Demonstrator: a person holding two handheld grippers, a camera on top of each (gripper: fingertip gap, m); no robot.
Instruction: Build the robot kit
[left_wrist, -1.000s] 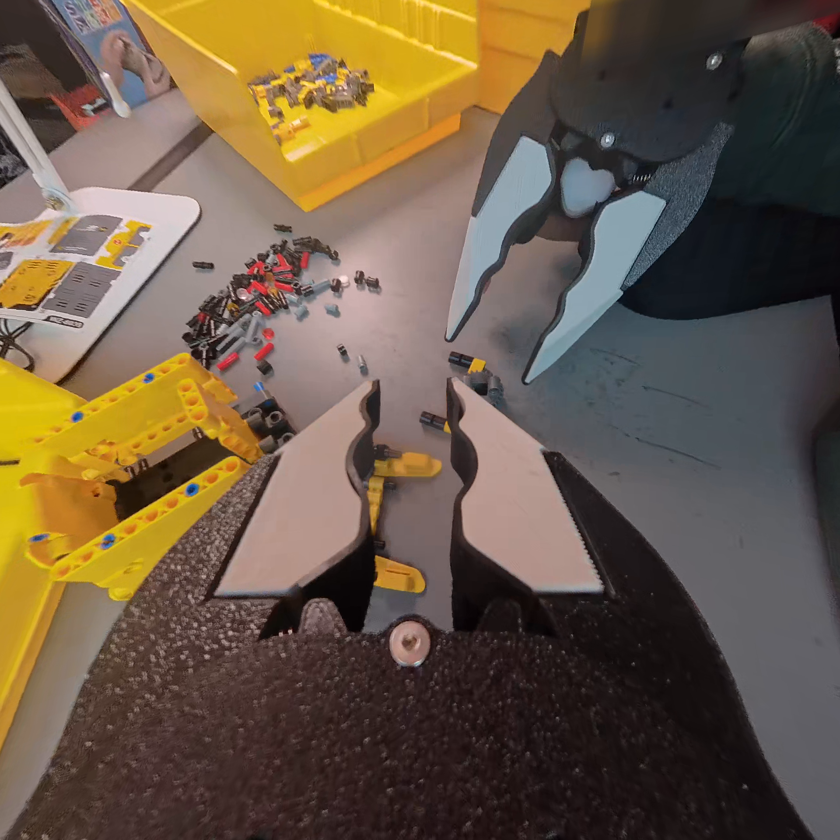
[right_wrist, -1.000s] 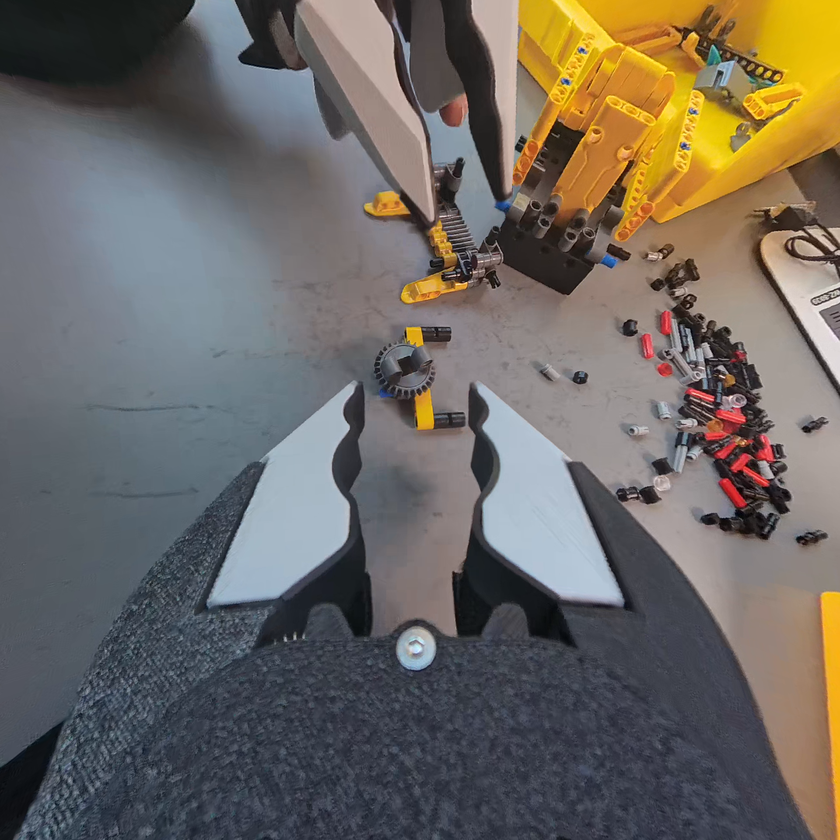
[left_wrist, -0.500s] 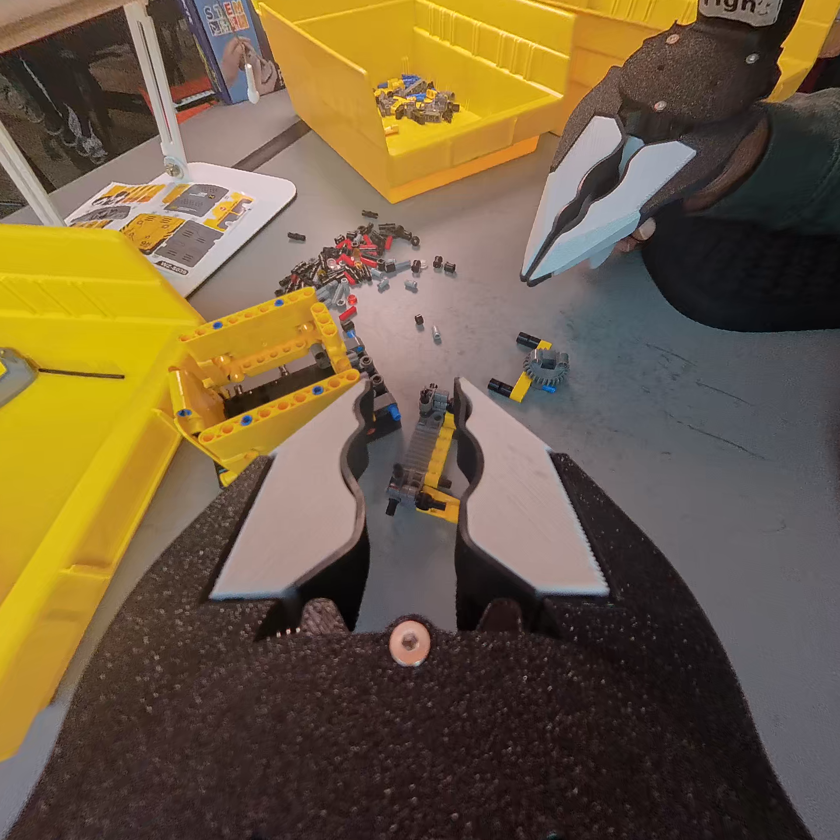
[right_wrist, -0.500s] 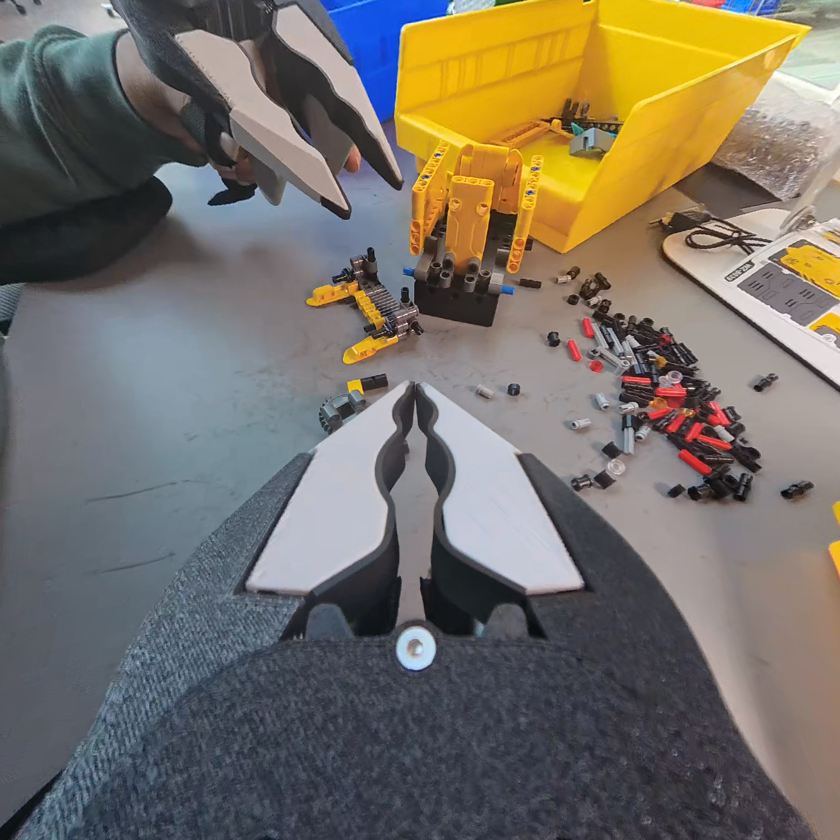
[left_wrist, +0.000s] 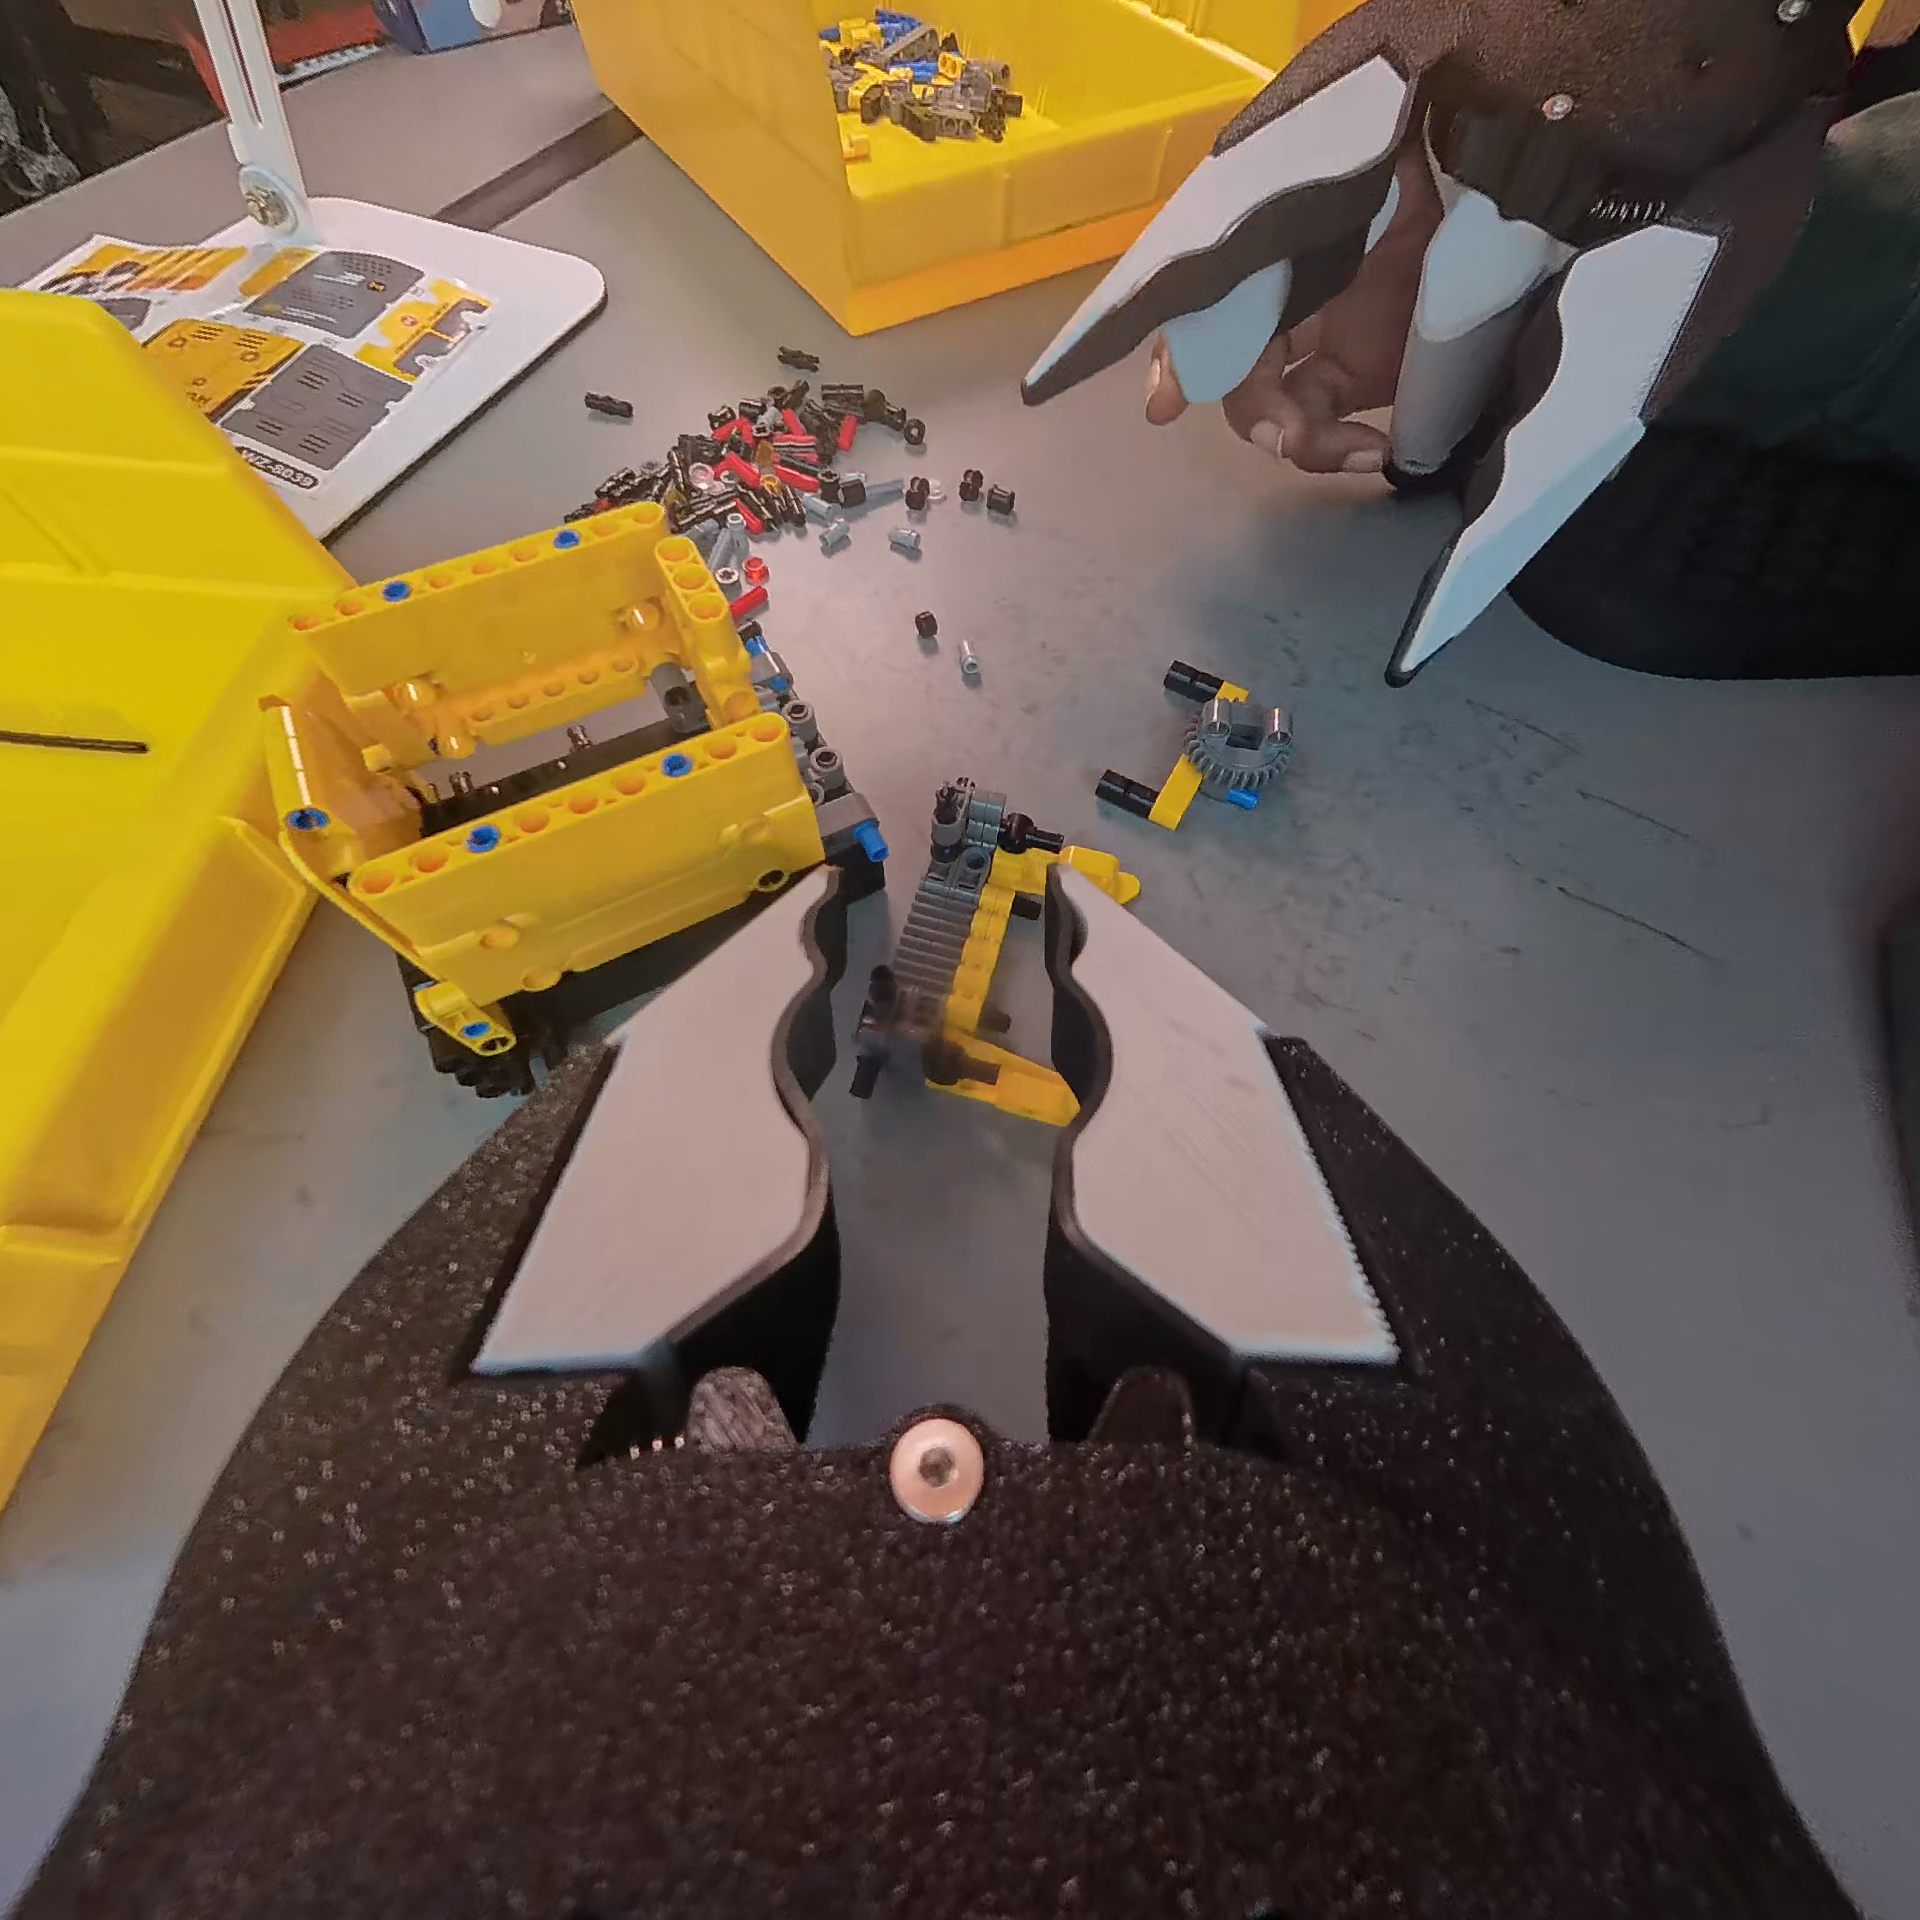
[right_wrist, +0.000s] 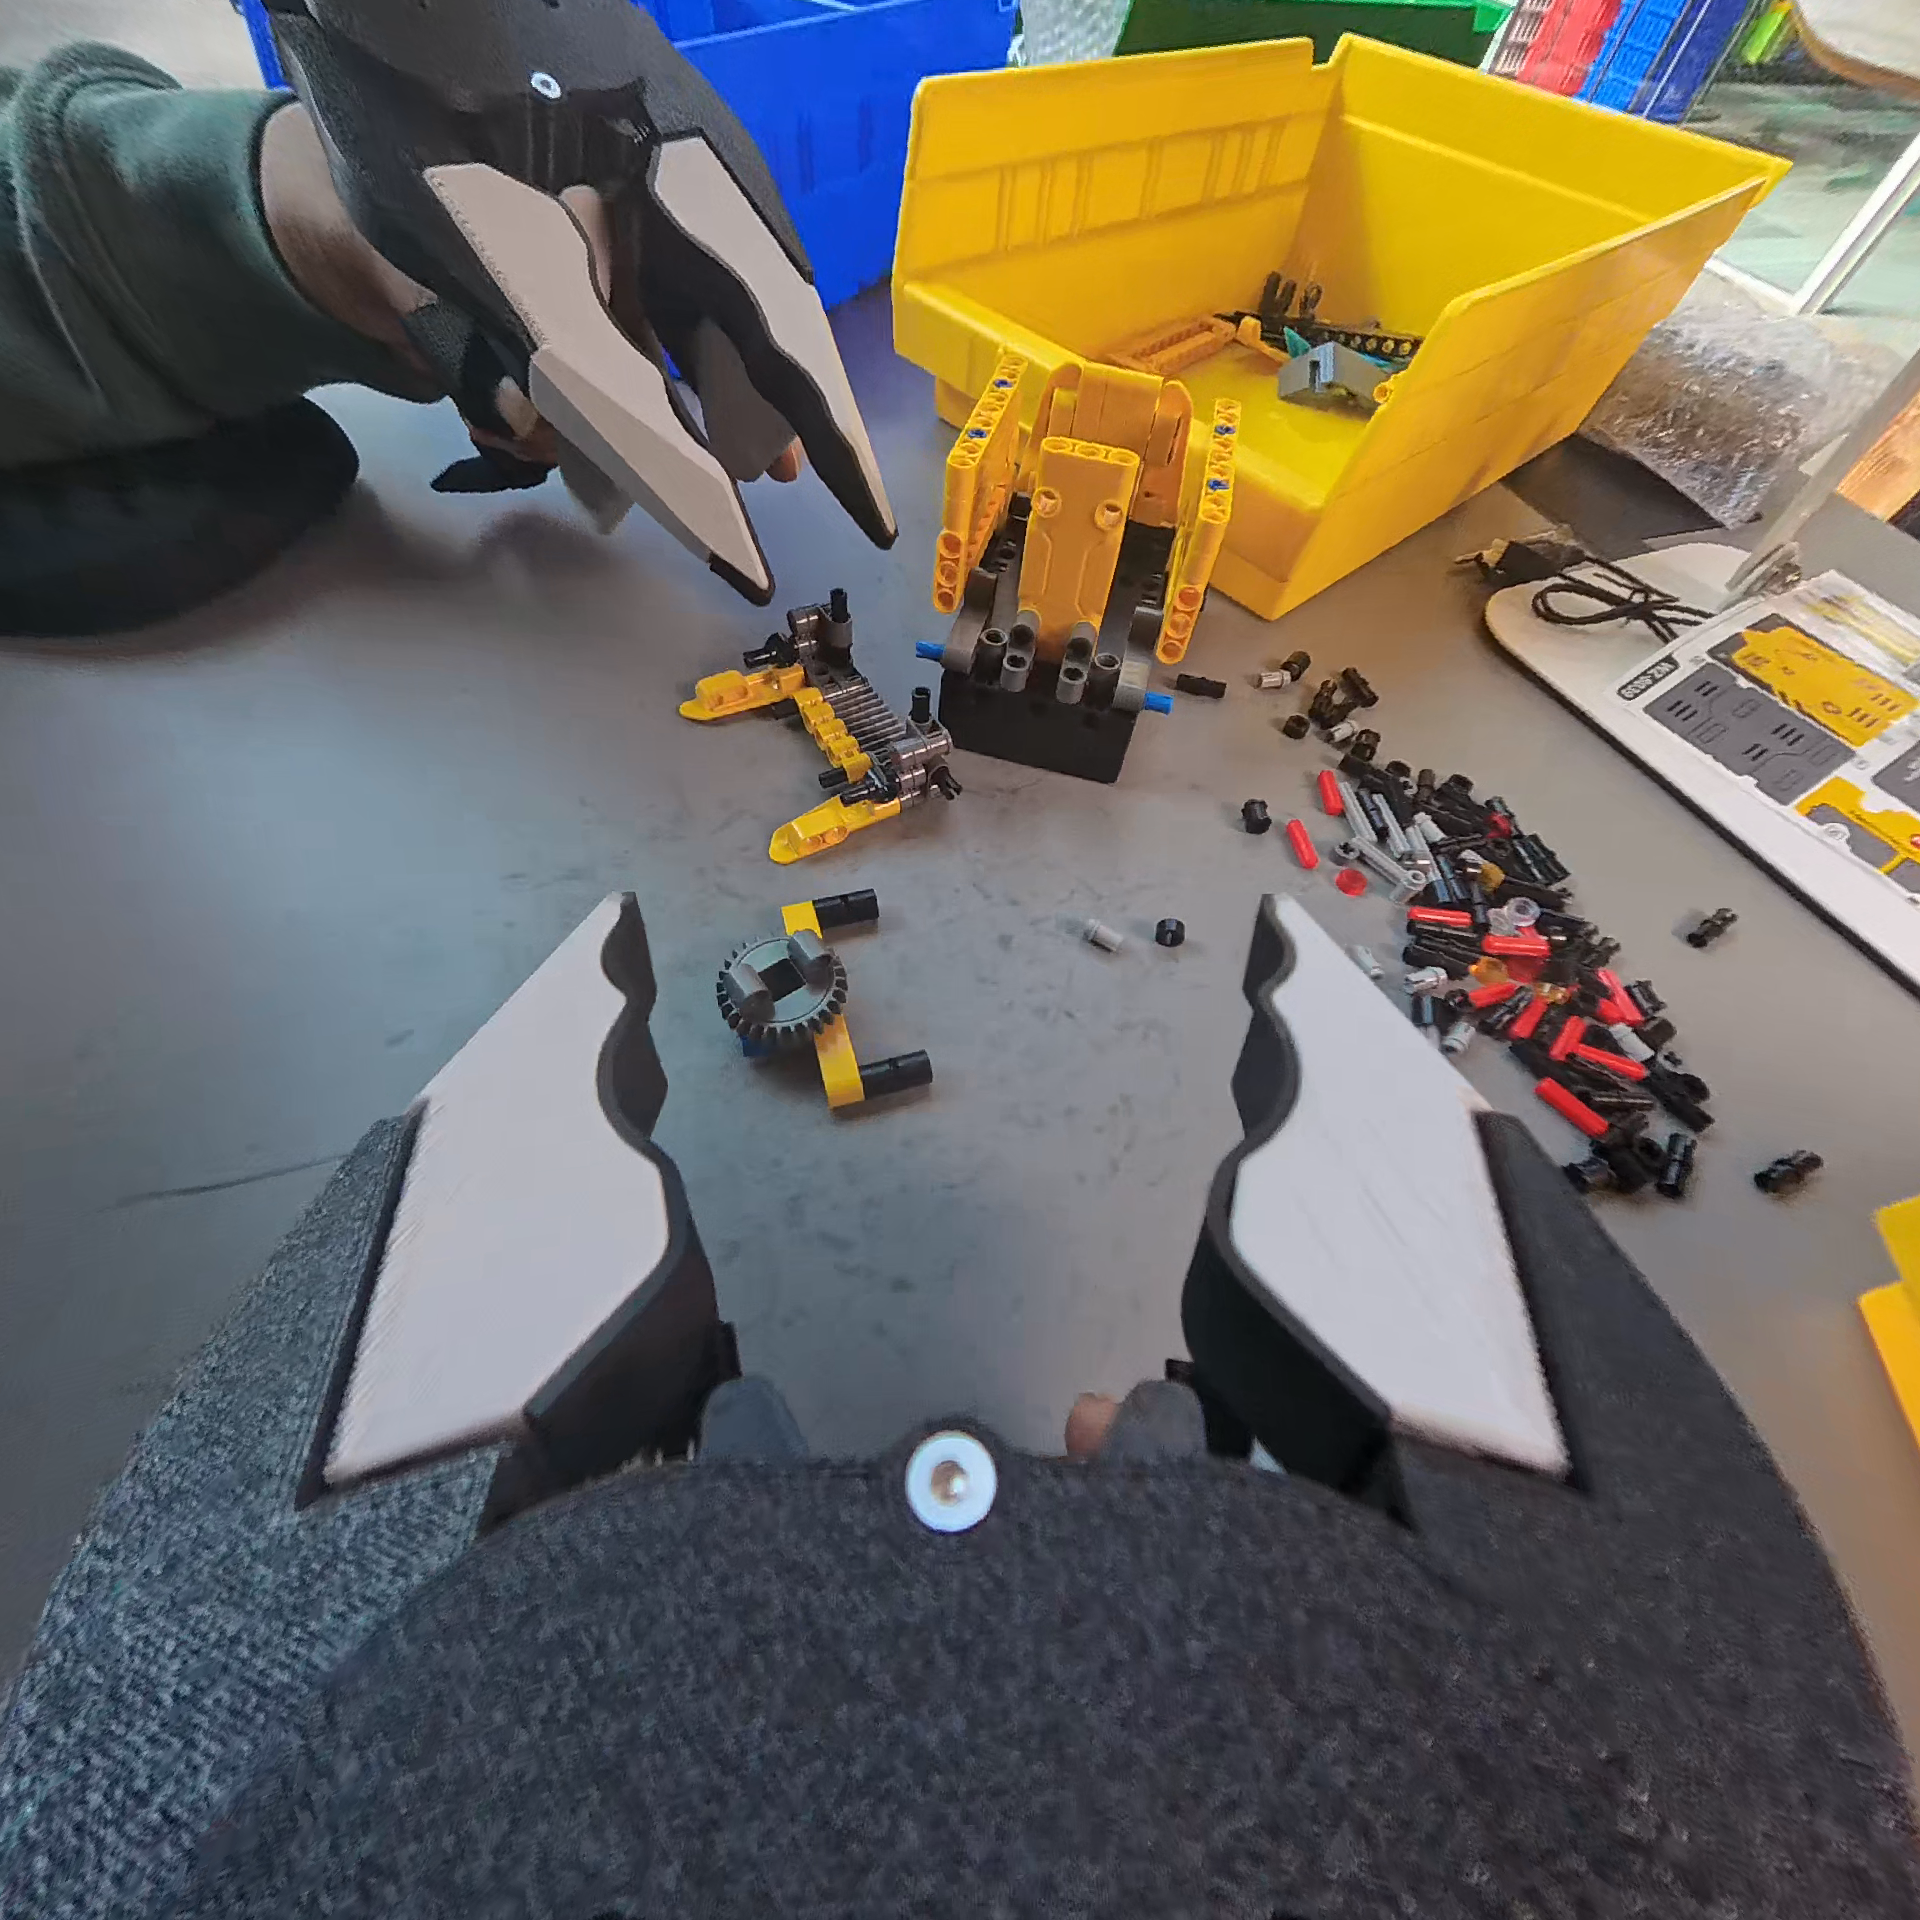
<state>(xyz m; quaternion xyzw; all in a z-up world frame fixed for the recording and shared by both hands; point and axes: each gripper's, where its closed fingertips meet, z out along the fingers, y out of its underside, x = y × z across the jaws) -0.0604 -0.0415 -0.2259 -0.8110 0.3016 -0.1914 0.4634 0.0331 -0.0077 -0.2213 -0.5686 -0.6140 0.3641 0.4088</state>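
A grey table (right_wrist: 260, 852) carries everything; a yellow bin (right_wrist: 1351, 343) stands at its far side in the right wrist view, and a second yellow bin (left_wrist: 935, 197) holding small parts shows in the left wrist view; against the first bin stands a yellow and black block model (right_wrist: 1070, 582); beside that lies a white board with a printed sheet (right_wrist: 1766, 707). The left gripper (left_wrist: 940, 904) hangs just above the table with its jaws moderately apart, holding nothing, straddling a grey and yellow toothed assembly (left_wrist: 956, 956) that lies just beside the model. The right gripper (right_wrist: 940, 925) is spread wide and empty above the table; nearest its left finger lies a dark gear on a yellow bracket (right_wrist: 805, 997); a heap of red and black pins (right_wrist: 1507, 966) lies by its right finger.
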